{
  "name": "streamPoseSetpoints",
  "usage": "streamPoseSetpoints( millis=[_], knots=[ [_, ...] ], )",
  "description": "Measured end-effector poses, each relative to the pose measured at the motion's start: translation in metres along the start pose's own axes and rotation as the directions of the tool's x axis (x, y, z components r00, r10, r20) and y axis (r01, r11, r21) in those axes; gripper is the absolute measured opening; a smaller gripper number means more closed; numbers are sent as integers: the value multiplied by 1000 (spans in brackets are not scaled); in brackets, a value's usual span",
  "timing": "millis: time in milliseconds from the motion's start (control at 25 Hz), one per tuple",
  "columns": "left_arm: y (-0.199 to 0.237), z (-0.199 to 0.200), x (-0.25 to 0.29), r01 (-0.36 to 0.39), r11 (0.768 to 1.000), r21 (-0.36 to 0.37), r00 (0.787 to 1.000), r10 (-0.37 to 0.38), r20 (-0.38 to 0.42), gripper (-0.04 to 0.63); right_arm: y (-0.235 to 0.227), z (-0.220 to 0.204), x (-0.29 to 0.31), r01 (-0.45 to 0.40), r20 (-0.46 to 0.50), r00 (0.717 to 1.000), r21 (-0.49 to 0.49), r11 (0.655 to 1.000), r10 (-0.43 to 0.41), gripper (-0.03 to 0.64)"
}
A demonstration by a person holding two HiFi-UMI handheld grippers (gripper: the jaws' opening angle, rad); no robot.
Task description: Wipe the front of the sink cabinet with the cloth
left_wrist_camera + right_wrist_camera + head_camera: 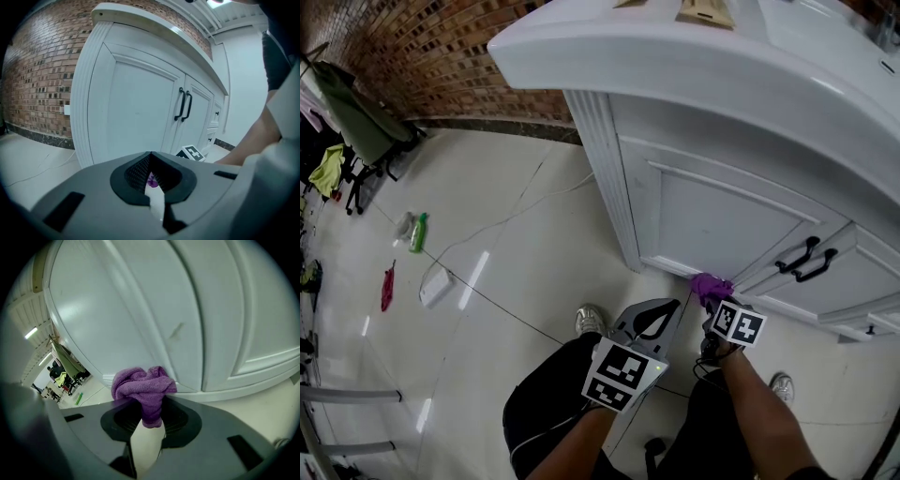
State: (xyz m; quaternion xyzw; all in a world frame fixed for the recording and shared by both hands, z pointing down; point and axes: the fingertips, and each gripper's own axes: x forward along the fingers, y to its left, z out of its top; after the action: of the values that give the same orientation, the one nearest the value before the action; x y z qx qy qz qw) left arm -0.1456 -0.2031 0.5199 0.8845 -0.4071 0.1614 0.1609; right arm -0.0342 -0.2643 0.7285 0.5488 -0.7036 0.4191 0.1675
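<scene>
Wiping: fluffy purple cloth (140, 385) sits low on the white wooden sink cabinet (722, 211) — left door.
Right gripper (149, 404): jaws pinch the cloth.
Left gripper (151, 173): jaws together, empty.
Left to do: most of the front, I think.

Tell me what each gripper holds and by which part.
The right gripper pinches the purple cloth by a bunched tail, the wad bulging past its jaw tips. The left gripper is shut on nothing.

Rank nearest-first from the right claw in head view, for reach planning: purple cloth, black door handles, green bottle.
1. Purple towelling cloth, in the right claw.
2. Black curved door handles, rightward.
3. Green plastic bottle, far left floor.
</scene>
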Motion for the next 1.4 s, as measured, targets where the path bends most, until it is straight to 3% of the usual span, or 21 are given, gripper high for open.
streamPoseSetpoints(
  millis=[440, 600, 840, 1080, 1400],
  knots=[
    [-28, 6, 13, 38, 999, 27, 999, -38, -9, 3, -32, 11, -44, 21, 49, 999, 45, 999, -23, 115],
    [-42, 22, 7, 45, 997, 59, 999, -46, 12, 3, -11, 32, -79, -31, 114, 993, 1, 1000, 30, 115],
    [-64, 58, -14, 9, 999, 48, 997, -13, 82, 3, 33, 63, -151, -114, 176, 975, -111, 987, 132, 115],
    [-93, 97, -27, -34, 995, 98, 991, 21, 132, 3, 56, 104, -230, -177, 244, 943, -213, 961, 228, 115],
    [-139, 141, -40, -19, 998, 58, 972, 5, 234, 3, 61, 181, -312, -220, 325, 897, -261, 940, 301, 115]
  ],
)
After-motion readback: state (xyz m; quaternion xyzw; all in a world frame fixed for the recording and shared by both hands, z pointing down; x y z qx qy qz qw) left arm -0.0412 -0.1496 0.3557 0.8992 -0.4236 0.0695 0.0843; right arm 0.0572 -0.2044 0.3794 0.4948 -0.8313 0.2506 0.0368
